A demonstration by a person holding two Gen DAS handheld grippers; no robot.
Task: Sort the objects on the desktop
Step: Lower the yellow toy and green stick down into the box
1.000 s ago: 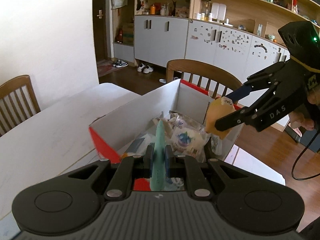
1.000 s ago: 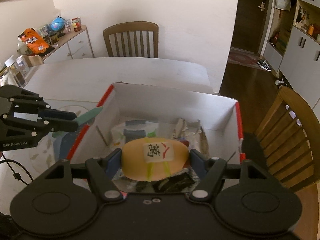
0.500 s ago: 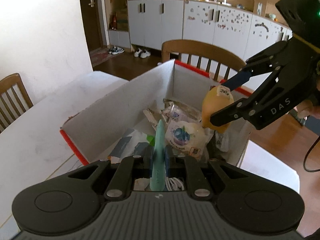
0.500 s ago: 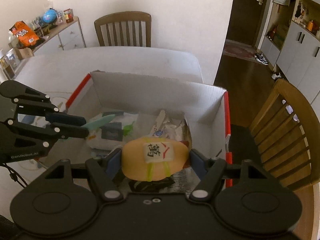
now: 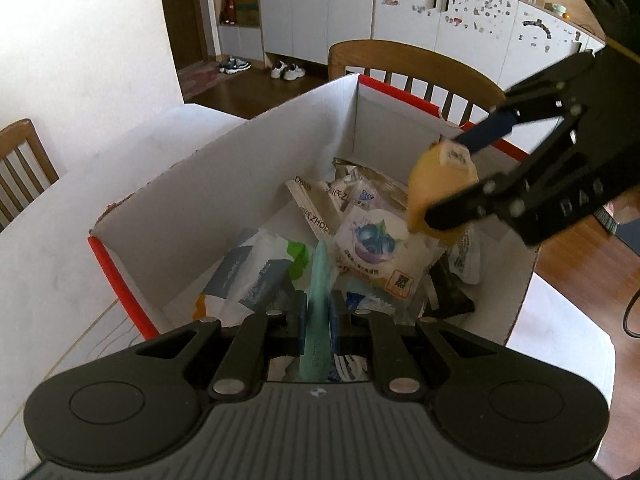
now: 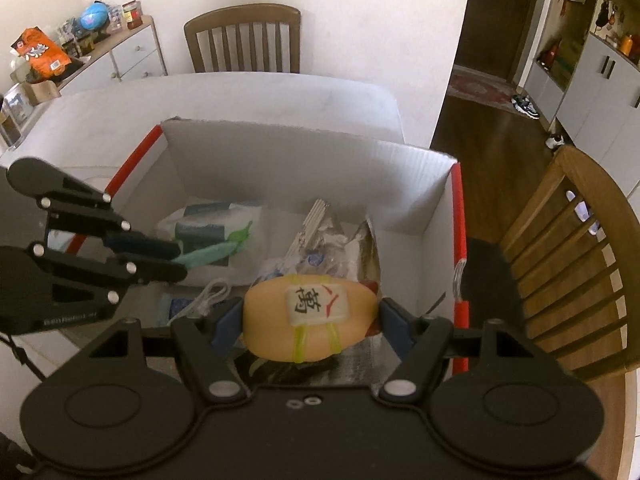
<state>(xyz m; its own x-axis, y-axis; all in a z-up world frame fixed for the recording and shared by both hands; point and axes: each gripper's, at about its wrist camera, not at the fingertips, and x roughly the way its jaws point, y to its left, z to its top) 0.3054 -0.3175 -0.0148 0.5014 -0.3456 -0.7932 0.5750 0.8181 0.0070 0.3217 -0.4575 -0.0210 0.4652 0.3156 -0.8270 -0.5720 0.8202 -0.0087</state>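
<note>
A white cardboard box (image 5: 256, 160) with red edges stands on the table and holds several snack packets (image 5: 372, 240). It also shows in the right wrist view (image 6: 304, 176). My left gripper (image 5: 319, 312) is shut on a flat teal strip (image 5: 318, 304) and holds it over the box's near side; the strip shows in the right wrist view too (image 6: 212, 254). My right gripper (image 6: 310, 320) is shut on a round yellow toy (image 6: 310, 318) with a white mahjong label and holds it above the packets. The toy shows in the left wrist view (image 5: 436, 188).
The box sits on a white table (image 6: 240, 92). Wooden chairs stand at the far end (image 6: 244, 38) and right beside the box (image 6: 572, 264). A sideboard with clutter (image 6: 80, 40) is at the far left. Wood floor and white cabinets (image 5: 420, 12) lie beyond.
Both grippers have moved forward and down over the box, each keeping its grip. The teal strip and the yellow toy now hang inside the box opening, closer to the packets.
</note>
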